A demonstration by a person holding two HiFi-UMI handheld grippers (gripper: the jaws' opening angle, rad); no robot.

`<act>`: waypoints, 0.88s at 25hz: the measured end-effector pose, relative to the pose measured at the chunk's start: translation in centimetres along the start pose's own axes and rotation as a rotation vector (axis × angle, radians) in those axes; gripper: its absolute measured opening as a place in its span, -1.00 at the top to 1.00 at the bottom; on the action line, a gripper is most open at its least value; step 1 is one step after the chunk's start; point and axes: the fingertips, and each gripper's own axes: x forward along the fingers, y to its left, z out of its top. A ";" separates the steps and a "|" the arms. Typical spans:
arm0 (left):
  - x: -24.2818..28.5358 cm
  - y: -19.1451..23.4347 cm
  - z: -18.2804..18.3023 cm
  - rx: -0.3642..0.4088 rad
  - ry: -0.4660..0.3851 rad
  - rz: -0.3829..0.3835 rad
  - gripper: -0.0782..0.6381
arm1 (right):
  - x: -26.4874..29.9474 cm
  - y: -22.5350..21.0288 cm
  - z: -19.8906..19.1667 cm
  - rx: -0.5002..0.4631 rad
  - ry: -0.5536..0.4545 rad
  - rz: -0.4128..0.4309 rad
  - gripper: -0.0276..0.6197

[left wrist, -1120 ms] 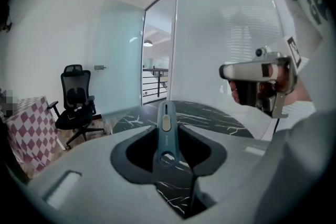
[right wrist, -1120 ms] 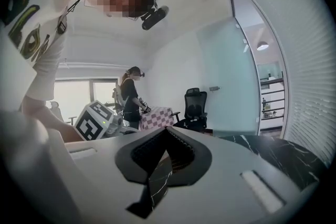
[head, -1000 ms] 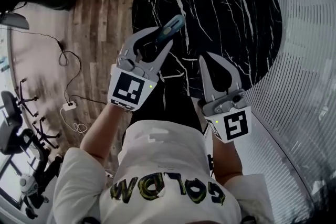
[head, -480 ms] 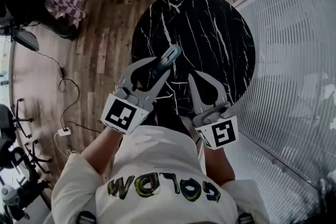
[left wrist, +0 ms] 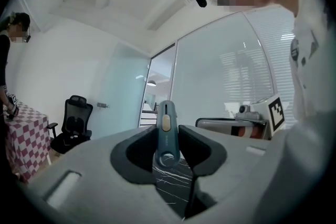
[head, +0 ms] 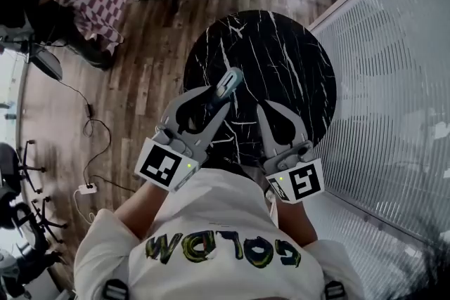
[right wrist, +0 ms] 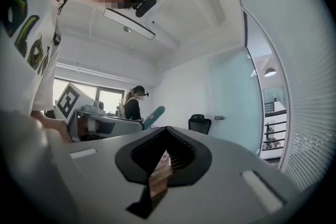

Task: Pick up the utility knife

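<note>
Knife first: the utility knife [left wrist: 167, 132] stands pinched between the fingers of my left gripper [head: 221, 90], its top poking past their tips. From the head view, the jaws hide its lower part. Black marble table [head: 281, 46] shows behind it. My right gripper [head: 263, 110] sits beside, jaws together, empty.

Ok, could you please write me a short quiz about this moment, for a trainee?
1. Which tongs hold the utility knife: the left tongs or the right tongs?
2. True or false: the right tongs stand wide open.
3. The table in front of the person is: A) square and white; B) round and black with white veins; C) oval and made of glass.
Key: 1, the left tongs, shut on the knife. 2, false, they are shut and empty. 3, B.
</note>
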 end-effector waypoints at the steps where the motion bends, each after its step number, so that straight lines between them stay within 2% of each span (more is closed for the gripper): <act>1: -0.3 -0.2 0.4 -0.002 -0.006 0.002 0.40 | -0.2 0.3 0.3 0.000 -0.002 0.003 0.91; 9: -1.9 -1.8 2.8 -0.006 -0.066 -0.003 0.40 | -1.7 2.0 2.5 -0.026 -0.031 0.023 0.91; 22: -2.3 -3.4 3.5 -0.019 -0.072 -0.035 0.40 | -2.8 2.6 3.0 -0.035 -0.024 0.010 0.91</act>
